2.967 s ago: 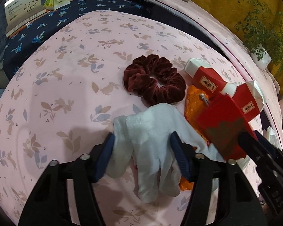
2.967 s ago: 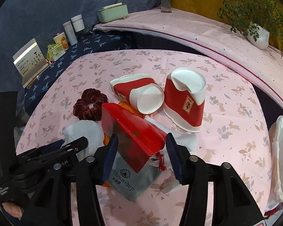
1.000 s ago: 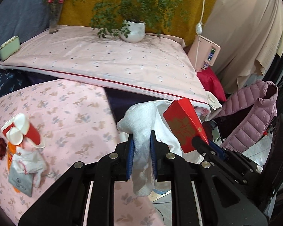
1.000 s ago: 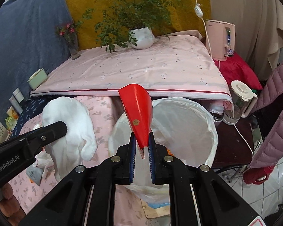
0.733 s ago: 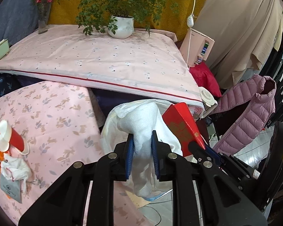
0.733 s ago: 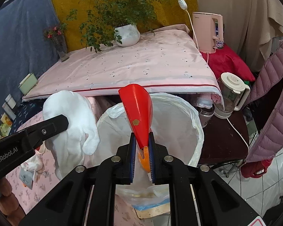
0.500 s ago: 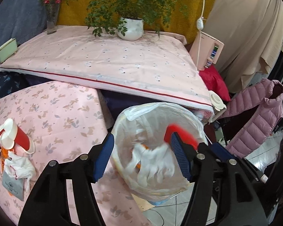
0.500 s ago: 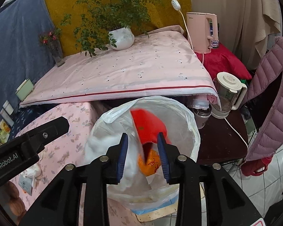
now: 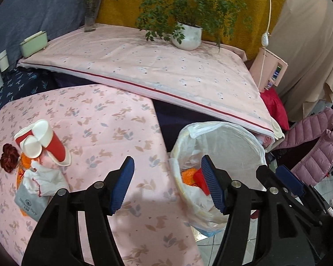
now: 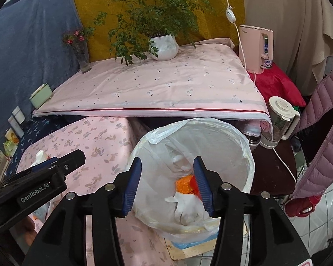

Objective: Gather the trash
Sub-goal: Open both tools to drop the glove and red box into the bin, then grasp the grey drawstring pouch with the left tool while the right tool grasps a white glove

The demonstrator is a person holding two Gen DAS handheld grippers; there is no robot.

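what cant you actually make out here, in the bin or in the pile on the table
- Red piece in the trash bag: right wrist view, mostly behind the right gripper; shape unreadable.
- Bag's bottom: both views, covered by the white glove and orange wrapper.
- Grey pouch: left wrist view, print too small to read.
- Orange item under the red cups: left wrist view, mostly covered.
- Left gripper: open, holding nothing.
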